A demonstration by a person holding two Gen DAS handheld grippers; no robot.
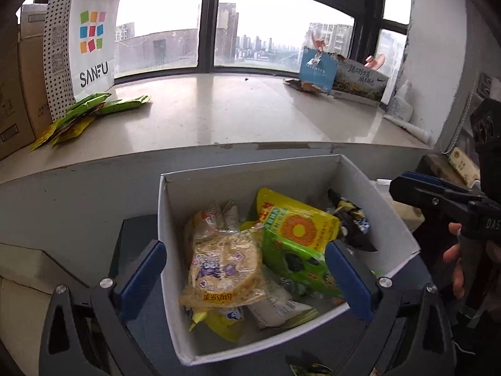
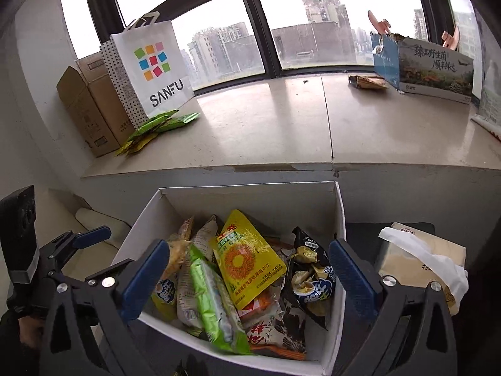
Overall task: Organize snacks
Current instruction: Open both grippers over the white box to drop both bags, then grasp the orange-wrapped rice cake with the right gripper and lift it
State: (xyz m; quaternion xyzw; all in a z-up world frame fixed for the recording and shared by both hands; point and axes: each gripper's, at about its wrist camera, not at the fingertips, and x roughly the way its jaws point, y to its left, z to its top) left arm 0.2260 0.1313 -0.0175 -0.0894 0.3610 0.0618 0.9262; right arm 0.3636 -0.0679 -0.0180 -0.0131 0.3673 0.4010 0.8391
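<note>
A white cardboard box (image 1: 379, 200) holds several snack packets: a clear pack of round biscuits (image 1: 224, 266), a yellow sunflower-seed bag (image 1: 297, 219) and a dark wrapper (image 1: 350, 219). My left gripper (image 1: 247, 277) hovers open and empty over the box, fingers spread. The right gripper shows at the right edge (image 1: 438, 197) of the left wrist view. In the right wrist view the same box (image 2: 250, 200) holds the yellow bag (image 2: 244, 257), a green packet (image 2: 209, 300) and a dark packet (image 2: 310, 279). My right gripper (image 2: 247, 277) is open and empty above it.
A wide stone windowsill (image 2: 266, 125) lies beyond the box. A white SANFU paper bag (image 2: 153, 69), a brown carton (image 2: 90, 106) and green and yellow sachets (image 2: 156, 125) stand at its left. A printed box (image 2: 435, 69) stands at its right. A tissue pack (image 2: 422, 260) lies right of the box.
</note>
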